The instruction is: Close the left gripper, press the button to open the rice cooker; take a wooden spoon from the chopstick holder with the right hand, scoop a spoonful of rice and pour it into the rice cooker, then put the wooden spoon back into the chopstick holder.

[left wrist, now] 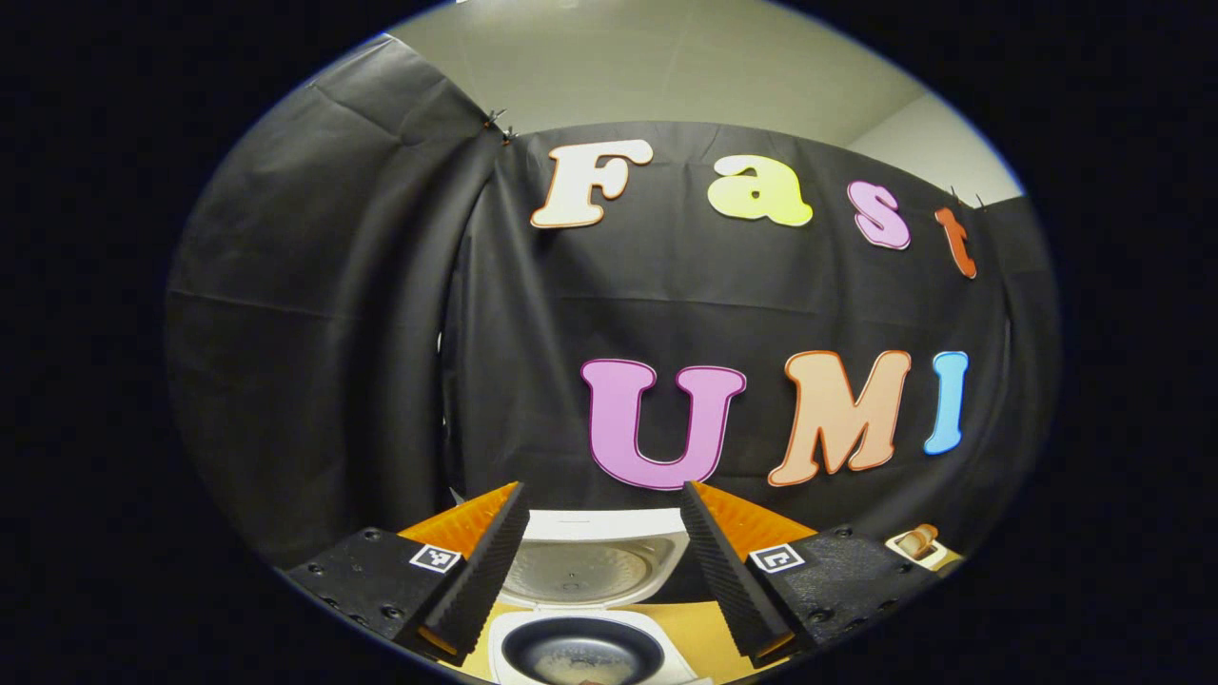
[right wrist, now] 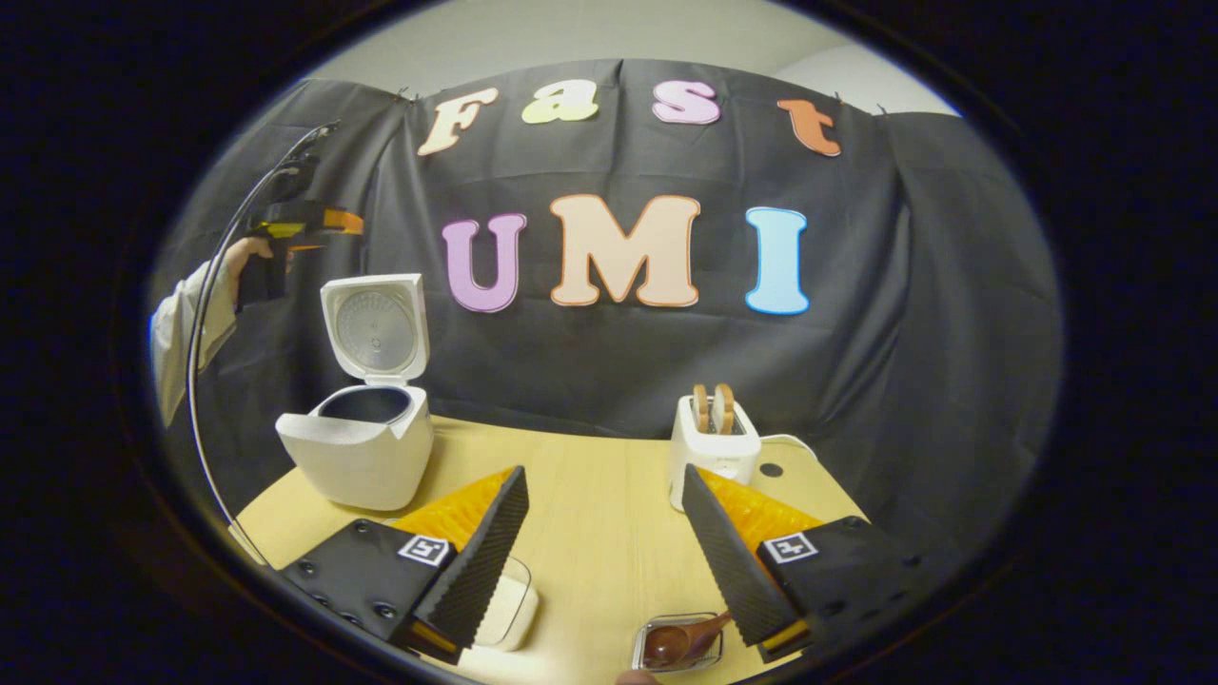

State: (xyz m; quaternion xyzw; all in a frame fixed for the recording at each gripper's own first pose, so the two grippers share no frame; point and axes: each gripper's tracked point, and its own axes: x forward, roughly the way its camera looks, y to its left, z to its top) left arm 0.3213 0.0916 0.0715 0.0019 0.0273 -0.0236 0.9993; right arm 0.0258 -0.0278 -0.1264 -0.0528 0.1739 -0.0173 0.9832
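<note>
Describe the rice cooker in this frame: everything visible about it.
The rice cooker is a white, glossy, plastic-looking appliance standing upright on the pale wooden table, towards its left rear as the right gripper view shows it. Its lid is open and stands nearly vertical behind the body, with a round grey ribbed inner plate. The dark inner pot is exposed; in the left gripper view something pale lies at its bottom, too blurred to identify. Nothing touches the cooker except the table.
</note>
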